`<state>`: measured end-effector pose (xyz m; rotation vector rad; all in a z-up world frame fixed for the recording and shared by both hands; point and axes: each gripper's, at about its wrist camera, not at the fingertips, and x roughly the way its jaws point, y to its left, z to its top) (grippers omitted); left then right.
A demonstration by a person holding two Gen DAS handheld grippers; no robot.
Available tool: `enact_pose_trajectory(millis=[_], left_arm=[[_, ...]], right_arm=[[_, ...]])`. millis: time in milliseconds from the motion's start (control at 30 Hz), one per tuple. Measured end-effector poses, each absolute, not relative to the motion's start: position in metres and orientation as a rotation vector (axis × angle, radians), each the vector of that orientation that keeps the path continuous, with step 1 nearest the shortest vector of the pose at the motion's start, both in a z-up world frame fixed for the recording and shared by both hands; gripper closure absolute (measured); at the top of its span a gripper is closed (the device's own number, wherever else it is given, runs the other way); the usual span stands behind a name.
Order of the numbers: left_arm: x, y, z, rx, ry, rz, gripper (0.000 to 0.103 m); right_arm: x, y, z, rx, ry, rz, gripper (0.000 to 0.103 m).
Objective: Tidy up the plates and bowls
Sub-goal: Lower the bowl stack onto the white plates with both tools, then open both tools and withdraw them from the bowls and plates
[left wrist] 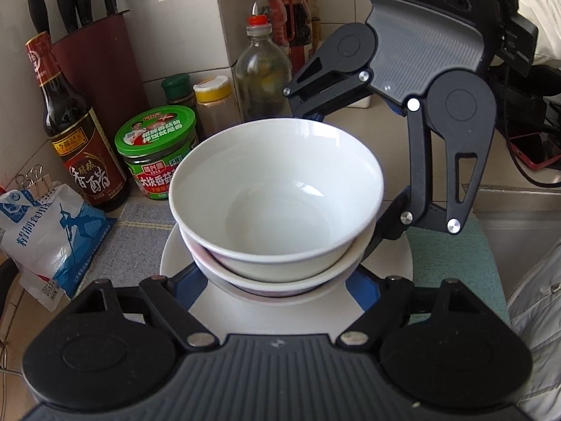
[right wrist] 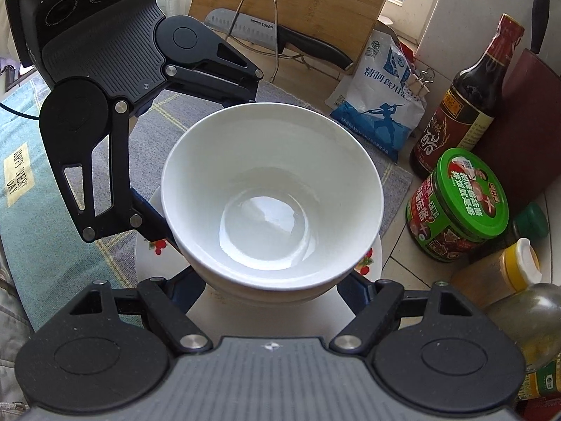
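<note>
A white bowl (left wrist: pixel 277 189) (right wrist: pixel 270 189) sits nested in a second, lower bowl (left wrist: pixel 280 279) (right wrist: pixel 266 291). The stack stands on a white plate (left wrist: pixel 173 256) with red flower prints (right wrist: pixel 149 259). My left gripper (left wrist: pixel 277 277) (right wrist: pixel 200 165) comes in from the near side, its blue pads pressed on the lower bowl's two sides. My right gripper (right wrist: pixel 271 280) (left wrist: pixel 349 172) straddles the same stack crosswise, one finger behind the bowls and one at their right side. Its pads touch the lower bowl too.
The plate lies on a grey mat (left wrist: pixel 140 231) beside a teal mat (left wrist: pixel 452 256). A vinegar bottle (left wrist: pixel 75 133), green-lidded jar (left wrist: pixel 157 147), salt bag (left wrist: pixel 45 231), knife block (left wrist: pixel 101 59) and bottles (left wrist: pixel 261 66) crowd the wall. A sink edge (left wrist: pixel 519 189) is at right; a cutting board (right wrist: pixel 298 7) and knife (right wrist: pixel 280 31) stand behind.
</note>
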<state>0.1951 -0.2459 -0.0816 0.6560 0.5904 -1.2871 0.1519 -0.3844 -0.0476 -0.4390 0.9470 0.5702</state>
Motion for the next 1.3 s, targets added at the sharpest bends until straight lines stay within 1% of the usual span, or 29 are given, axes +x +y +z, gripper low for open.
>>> enact_pose_trajectory(millis=[533, 600, 633, 667, 733, 1000, 1200, 1300], left_arm=[[0.200, -0.241, -0.084, 0.614, 0.608, -1.278, 0.018], [0.199, -0.241, -0.084, 0.616, 0.600, -1.270, 0.017], [0.197, -0.241, -0.084, 0.620, 0.590, -1.260, 0.012], [0.196, -0.240, -0.083, 0.618, 0.583, -1.254, 0.010], [0.195, -0.236, -0.081, 0.594, 0.579, -1.251, 0.006], [0.178, -0.215, -0.072, 0.554, 0.537, -1.117, 0.002], [0.152, -0.190, -0.056, 0.431, 0.435, -0.916, 0.001], [0.138, -0.177, -0.047, 0.343, 0.404, -0.830, 0.001]], right_arm=[[0.154, -0.385, -0.049, -0.423, 0.946, 0.541, 0.018], [0.153, -0.385, -0.050, -0.421, 0.945, 0.526, 0.015], [0.152, -0.385, -0.050, -0.417, 0.942, 0.516, 0.013], [0.152, -0.386, -0.050, -0.409, 0.942, 0.505, 0.006], [0.152, -0.388, -0.048, -0.378, 0.935, 0.488, 0.000], [0.143, -0.384, -0.042, -0.331, 0.957, 0.463, 0.000], [0.130, -0.373, -0.033, -0.224, 1.007, 0.377, 0.000], [0.120, -0.357, -0.027, -0.232, 1.015, 0.297, 0.000]])
